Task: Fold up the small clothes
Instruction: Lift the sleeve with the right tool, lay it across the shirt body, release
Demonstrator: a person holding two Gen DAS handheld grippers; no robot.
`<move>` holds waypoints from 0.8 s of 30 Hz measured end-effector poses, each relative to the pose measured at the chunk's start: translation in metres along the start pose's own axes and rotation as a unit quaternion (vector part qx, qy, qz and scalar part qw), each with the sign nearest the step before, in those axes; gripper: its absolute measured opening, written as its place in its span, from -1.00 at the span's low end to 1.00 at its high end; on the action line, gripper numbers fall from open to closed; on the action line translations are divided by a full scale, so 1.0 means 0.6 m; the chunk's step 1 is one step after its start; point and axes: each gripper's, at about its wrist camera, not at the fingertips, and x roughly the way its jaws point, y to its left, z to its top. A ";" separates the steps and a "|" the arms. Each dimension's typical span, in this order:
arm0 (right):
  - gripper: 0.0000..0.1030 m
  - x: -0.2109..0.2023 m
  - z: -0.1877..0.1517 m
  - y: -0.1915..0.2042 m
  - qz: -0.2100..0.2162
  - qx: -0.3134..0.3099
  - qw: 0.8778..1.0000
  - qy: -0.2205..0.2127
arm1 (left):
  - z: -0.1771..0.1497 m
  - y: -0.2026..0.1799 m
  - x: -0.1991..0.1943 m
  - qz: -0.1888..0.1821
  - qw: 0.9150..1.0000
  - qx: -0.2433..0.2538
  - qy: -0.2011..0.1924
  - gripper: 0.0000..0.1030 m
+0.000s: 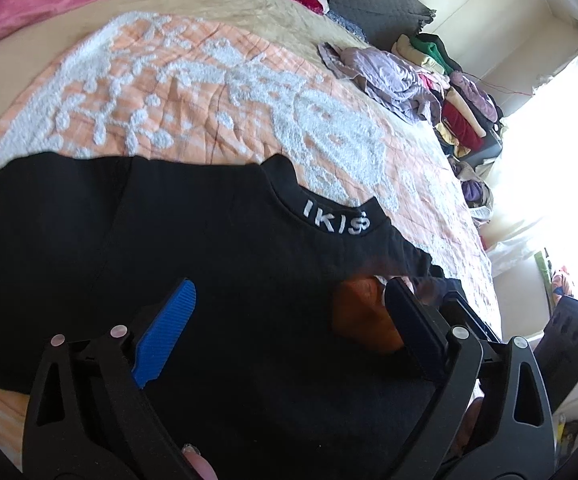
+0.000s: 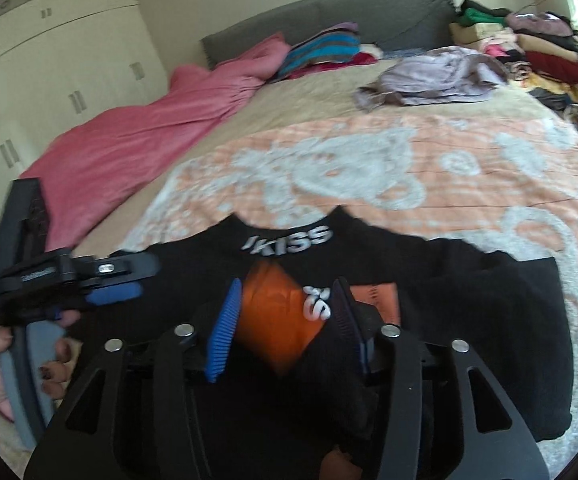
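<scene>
Black shirt [image 2: 469, 308] on bedspread [image 2: 429, 168]; left tongs [image 1: 289, 320] and right tongs [image 2: 285, 316] apart.

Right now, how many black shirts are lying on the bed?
1. The black shirt lies spread on the orange patterned blanket, at its near edge. The piles of clothes may hide more.

A home bedroom: a made bed [image 2: 329, 92] with grey headboard [image 2: 369, 12], cream wardrobes [image 2: 69, 60], and piled clothes [image 2: 529, 48].

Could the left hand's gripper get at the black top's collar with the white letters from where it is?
Probably yes. The left gripper hangs open over the black top, and the lettered collar lies just beyond its fingers with nothing between.
</scene>
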 end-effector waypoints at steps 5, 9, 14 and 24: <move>0.05 -0.031 0.007 -0.007 0.023 0.004 1.000 -0.017 | -0.016 -0.006 0.032 -0.025 0.999 -0.008 0.032 0.25; 0.05 -0.050 0.013 -0.041 -0.004 0.028 0.999 -0.027 | -0.031 -0.033 0.065 -0.035 0.998 0.010 0.056 -0.02; 0.05 -0.079 0.018 -0.087 -0.031 0.058 0.997 -0.046 | -0.045 -0.073 0.109 -0.039 0.995 0.029 0.082 -0.15; 0.05 -0.140 0.029 -0.174 -0.087 0.101 0.987 -0.088 | -0.036 -0.128 0.113 -0.013 0.995 0.079 0.055 -0.86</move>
